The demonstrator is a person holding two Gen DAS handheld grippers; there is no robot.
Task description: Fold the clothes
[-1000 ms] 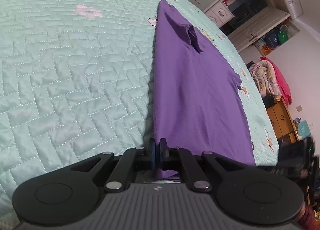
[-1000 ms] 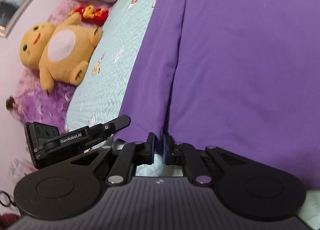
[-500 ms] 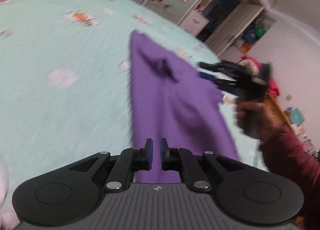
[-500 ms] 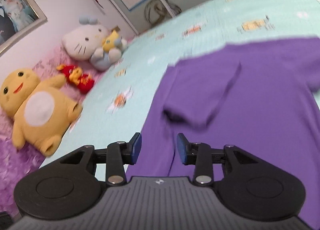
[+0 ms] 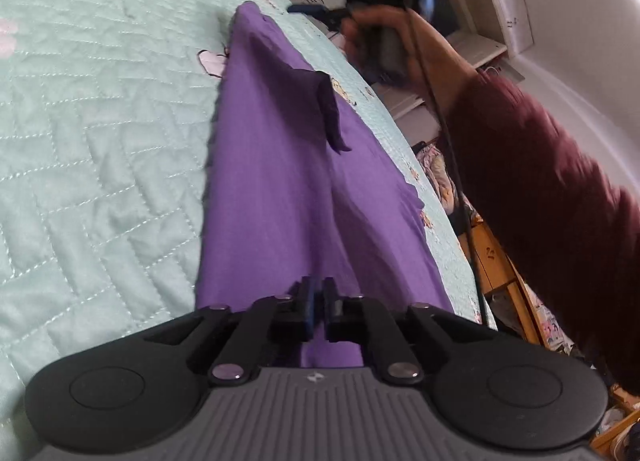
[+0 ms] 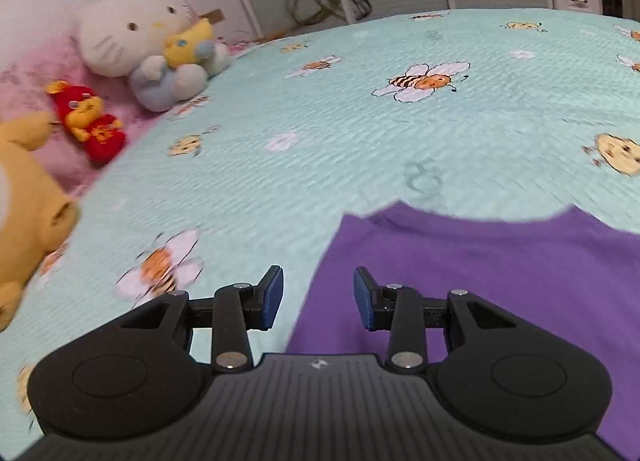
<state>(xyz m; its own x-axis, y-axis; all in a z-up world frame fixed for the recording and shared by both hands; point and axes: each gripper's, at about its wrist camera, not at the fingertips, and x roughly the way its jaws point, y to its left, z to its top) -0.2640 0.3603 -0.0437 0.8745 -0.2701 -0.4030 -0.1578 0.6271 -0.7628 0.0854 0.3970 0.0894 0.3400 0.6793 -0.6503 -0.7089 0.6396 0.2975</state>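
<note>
Pinching the near hem of the long purple cotton garment (image 5: 276, 189), the left gripper (image 5: 318, 311) is nearly closed. Farther along, the right gripper (image 6: 318, 299) hangs spread and empty above the garment's edge on the mint quilted bedspread (image 6: 360, 133).

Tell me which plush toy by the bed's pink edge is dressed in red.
The small yellow bear in red clothes, lying between the big white cat plush and the large yellow plush; neither neighbour wears red.
</note>
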